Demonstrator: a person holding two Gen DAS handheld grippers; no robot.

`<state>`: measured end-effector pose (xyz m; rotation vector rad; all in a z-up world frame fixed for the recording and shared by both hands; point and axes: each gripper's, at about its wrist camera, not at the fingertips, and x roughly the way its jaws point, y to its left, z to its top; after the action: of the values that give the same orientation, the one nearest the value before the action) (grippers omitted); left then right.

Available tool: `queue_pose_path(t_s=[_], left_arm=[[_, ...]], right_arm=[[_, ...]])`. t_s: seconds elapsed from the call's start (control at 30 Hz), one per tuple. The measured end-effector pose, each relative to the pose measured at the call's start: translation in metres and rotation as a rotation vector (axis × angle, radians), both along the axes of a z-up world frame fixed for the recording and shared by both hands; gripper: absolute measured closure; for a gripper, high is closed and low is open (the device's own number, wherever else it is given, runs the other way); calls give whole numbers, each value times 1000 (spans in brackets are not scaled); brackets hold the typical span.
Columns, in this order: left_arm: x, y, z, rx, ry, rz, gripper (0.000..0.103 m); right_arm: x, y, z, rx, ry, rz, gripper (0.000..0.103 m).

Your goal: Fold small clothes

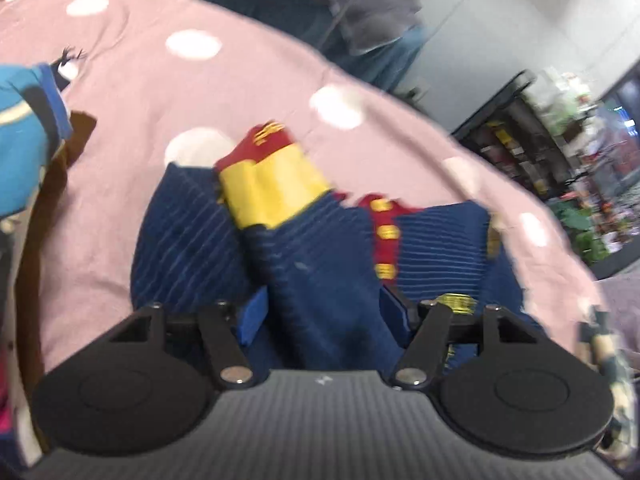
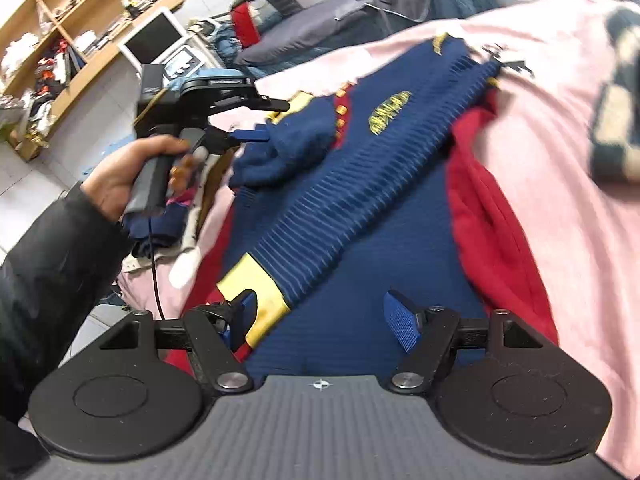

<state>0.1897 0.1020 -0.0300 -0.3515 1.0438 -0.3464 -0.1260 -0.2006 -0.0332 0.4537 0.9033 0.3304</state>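
Observation:
A navy ribbed sweater (image 1: 320, 256) with a yellow cuff (image 1: 272, 192) and red trim lies crumpled on the pink dotted bedspread (image 1: 160, 92). My left gripper (image 1: 324, 314) is low over it with its jaws apart. A raised navy fold sits between the blue pads (image 1: 254, 316), and they do not look pressed on it. In the right wrist view the left gripper (image 2: 256, 136) meets a bunched sleeve (image 2: 292, 152). My right gripper (image 2: 324, 320) stands open over the sweater (image 2: 360, 208). A yellow cuff (image 2: 260, 292) lies by its left finger, and the red lining (image 2: 492, 216) shows.
A teal garment (image 1: 20, 152) lies at the bedspread's left edge. Grey bedding (image 1: 344, 4) is beyond, cluttered shelves (image 1: 560, 148) to the right. A hand (image 2: 128, 176) in a black sleeve holds the left gripper. A wooden shelf (image 2: 80, 20), a monitor (image 2: 156, 36) and checkered cloth (image 2: 616, 112) border the bed.

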Motion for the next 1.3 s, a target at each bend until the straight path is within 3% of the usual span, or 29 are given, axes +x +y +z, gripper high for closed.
queue_pose_path(t_s=[0.07,0.13,0.2,0.37,0.43,0.47,0.5,0.6,0.73,0.83,0.9,0.93,0.97,1.0,1.07,1.2,1.3], left_arm=[[6,0,-12,46,7,35,47],[10,14,-20,-4,13,80,55],[18,18,-16,-37,-22,94,71],[60,13,2,-45,-56,77,68],[72,9,2,-9,-45,74,73],[75,7,5,-11,-47,69,89],[76,6,10,-24,-54,61,96],[54,-6,47,-53,-164,-4,96],[-38,-46,103,-31,-364,-307,96],[-134,-78,108,72,-420,-615,94],[-189,-91,87,160,-358,-768,84],[-209,-93,74,188,-313,-812,81],[-225,-94,59,195,-254,-838,72],[-234,-92,45,184,-202,-840,52],[-249,-84,23,185,-114,-782,40],[-245,-63,18,90,-60,-633,35],[-241,-51,20,61,-49,-511,30]], right_arm=[[-7,-6,-1,-2,16,-29,0],[-14,-13,-1,-9,20,-51,0],[-19,-17,-2,-14,23,-71,0],[-22,-23,-4,-1,28,-98,0],[-23,-20,1,-1,9,-84,0],[-24,-19,4,-6,-3,-79,0],[-25,-17,7,-13,-17,-77,0],[-29,-20,12,-20,-46,-99,0],[-30,-35,13,11,-75,-168,0],[-28,-44,15,-4,-86,-198,0],[-28,-50,14,-7,-83,-217,0],[-28,-53,13,-9,-76,-223,0],[-27,-54,12,-15,-70,-229,0],[-26,-56,12,-21,-67,-235,0],[-24,-56,11,-23,-67,-225,0],[-16,-47,15,-28,-107,-162,0],[2,-30,23,-110,-158,-74,0]])
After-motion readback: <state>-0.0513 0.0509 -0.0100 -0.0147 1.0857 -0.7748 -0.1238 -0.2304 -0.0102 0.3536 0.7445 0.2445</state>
